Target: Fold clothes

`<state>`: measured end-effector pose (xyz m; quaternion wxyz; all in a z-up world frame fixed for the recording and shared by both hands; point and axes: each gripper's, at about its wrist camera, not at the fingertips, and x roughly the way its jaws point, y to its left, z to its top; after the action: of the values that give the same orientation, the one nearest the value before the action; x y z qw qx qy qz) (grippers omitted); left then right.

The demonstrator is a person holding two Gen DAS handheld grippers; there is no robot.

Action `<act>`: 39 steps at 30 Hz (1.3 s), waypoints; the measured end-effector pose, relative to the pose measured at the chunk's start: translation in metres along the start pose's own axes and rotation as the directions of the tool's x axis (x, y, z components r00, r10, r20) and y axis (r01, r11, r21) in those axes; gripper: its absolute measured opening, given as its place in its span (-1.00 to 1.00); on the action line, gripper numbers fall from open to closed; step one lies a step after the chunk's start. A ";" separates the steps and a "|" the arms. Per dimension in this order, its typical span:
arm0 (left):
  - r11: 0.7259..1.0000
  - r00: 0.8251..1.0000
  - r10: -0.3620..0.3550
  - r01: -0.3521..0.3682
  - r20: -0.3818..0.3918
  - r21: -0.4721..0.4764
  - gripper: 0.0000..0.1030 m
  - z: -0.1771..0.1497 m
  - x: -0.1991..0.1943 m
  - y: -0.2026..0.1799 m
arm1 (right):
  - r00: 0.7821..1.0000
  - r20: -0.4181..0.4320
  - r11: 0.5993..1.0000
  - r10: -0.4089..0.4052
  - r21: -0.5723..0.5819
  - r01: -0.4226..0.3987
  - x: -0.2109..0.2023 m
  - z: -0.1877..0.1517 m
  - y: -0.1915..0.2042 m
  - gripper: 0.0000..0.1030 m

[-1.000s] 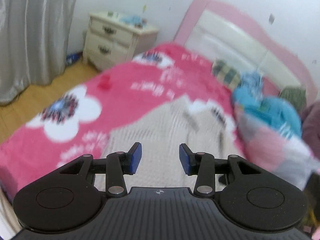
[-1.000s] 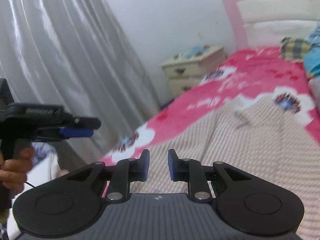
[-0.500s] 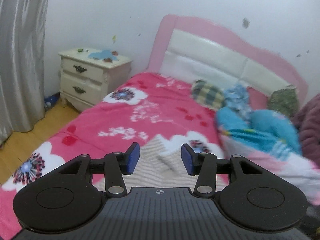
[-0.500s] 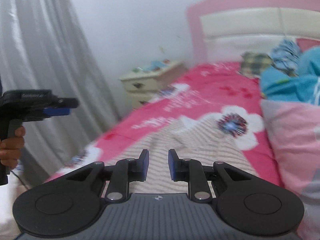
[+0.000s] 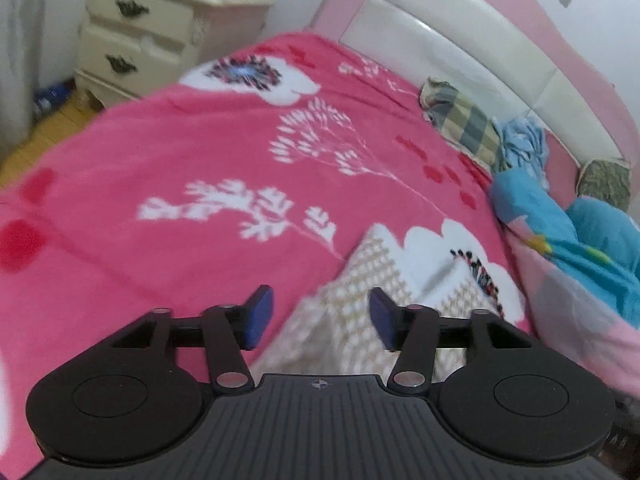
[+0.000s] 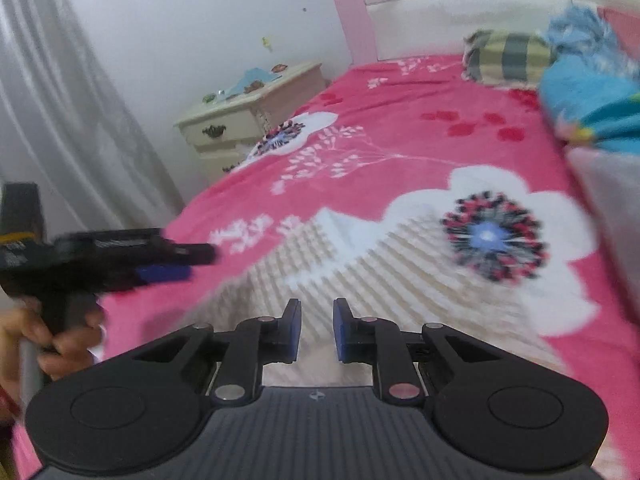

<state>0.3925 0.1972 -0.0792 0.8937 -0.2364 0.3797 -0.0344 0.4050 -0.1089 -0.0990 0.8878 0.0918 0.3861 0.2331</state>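
Note:
A beige knitted garment (image 5: 360,284) lies flat on the pink flowered bedspread (image 5: 200,152), one corner pointing toward the headboard. My left gripper (image 5: 320,318) hovers over that corner's left side. Its jaws are opening and nothing is pressed between the blue pads. In the right wrist view the garment (image 6: 352,264) spreads under my right gripper (image 6: 317,328). That gripper's jaws are closing to a narrow gap, and nothing is caught in it. The left gripper (image 6: 188,264) shows at the left there, held by a hand (image 6: 60,336).
A cream nightstand (image 5: 160,32) stands left of the bed, by a grey curtain (image 6: 60,100) and wooden floor (image 5: 32,144). A white-and-pink headboard (image 5: 460,40) is at the back. A checked pillow (image 5: 464,120) and blue-pink bedding (image 5: 580,248) crowd the right side.
Both grippers have swung forward and down toward the garment's far edge. The left jaws stand wider than before. The right jaws have narrowed slightly.

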 end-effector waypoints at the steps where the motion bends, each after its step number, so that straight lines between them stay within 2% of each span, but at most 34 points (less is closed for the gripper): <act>1: 1.000 1.000 -0.018 0.018 -0.005 -0.014 0.27 0.004 0.009 -0.001 | 1.000 -0.003 1.000 0.006 0.019 -0.006 0.012 0.002 0.001 -0.64; 4: 0.997 0.998 -0.057 0.055 -0.027 -0.047 0.31 0.017 0.036 -0.005 | 0.999 -0.036 0.999 -0.006 0.051 0.008 0.046 0.004 0.003 -0.64; 7: 0.998 0.997 -0.060 0.059 -0.050 -0.014 0.32 0.027 0.060 -0.015 | 0.995 -0.084 0.998 -0.049 0.026 0.051 0.068 -0.010 0.003 -0.75; 13: 0.997 0.992 -0.059 0.064 -0.110 0.051 0.32 0.033 0.097 -0.029 | 1.000 -0.008 0.996 -0.029 0.079 0.029 0.069 -0.031 -0.009 -0.84; 16: 0.999 0.992 -0.041 0.045 -0.116 0.028 0.31 0.030 0.107 -0.024 | 0.999 0.025 0.995 -0.025 0.094 0.023 0.069 -0.037 -0.011 -0.84; 22: 0.996 0.992 -0.085 0.082 -0.093 -0.032 0.30 0.028 0.112 -0.012 | 0.998 0.056 0.995 -0.016 0.095 0.011 0.071 -0.042 -0.014 -0.86; 23: 0.996 0.992 -0.090 0.087 -0.090 -0.037 0.22 0.028 0.112 -0.012 | 0.998 0.061 0.996 -0.022 0.091 0.016 0.071 -0.042 -0.013 -0.86; 24: 0.995 0.991 -0.098 0.094 -0.093 -0.044 0.02 0.027 0.112 -0.012 | 0.997 0.065 0.996 -0.028 0.086 0.022 0.072 -0.043 -0.012 -0.86; 25: 0.993 0.988 -0.116 0.111 -0.103 -0.051 -0.11 0.027 0.113 -0.012 | 0.997 0.070 0.996 -0.033 0.082 0.027 0.072 -0.043 -0.011 -0.86; 26: 0.990 0.984 -0.134 0.128 -0.117 -0.057 -0.40 0.027 0.114 -0.013 | 0.997 0.074 0.996 -0.038 0.079 0.032 0.073 -0.043 -0.010 -0.86; 30: 0.993 0.986 -0.116 0.114 -0.122 -0.029 -0.72 0.022 0.111 -0.022 | 0.997 0.072 0.997 -0.040 0.071 0.035 0.076 -0.041 -0.010 -0.86; 32: 0.992 0.986 -0.124 0.118 -0.112 -0.054 -0.79 0.021 0.106 -0.023 | 0.996 0.072 0.997 -0.047 0.057 0.043 0.077 -0.040 -0.008 -0.86; 34: 0.987 0.981 -0.158 0.152 -0.109 -0.061 -0.82 0.021 0.095 -0.025 | 0.995 0.077 0.997 -0.063 0.042 0.060 0.076 -0.040 -0.004 -0.86; 39: 0.964 0.961 -0.257 0.262 -0.106 0.035 -0.86 0.010 0.056 -0.045 | 0.990 0.107 0.994 -0.091 -0.048 0.096 0.064 -0.041 0.012 -0.82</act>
<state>0.4445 0.1482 -0.0900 0.8669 -0.2601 0.3889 -0.1723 0.4087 -0.0675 -0.1643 0.9188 0.0620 0.3368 0.1963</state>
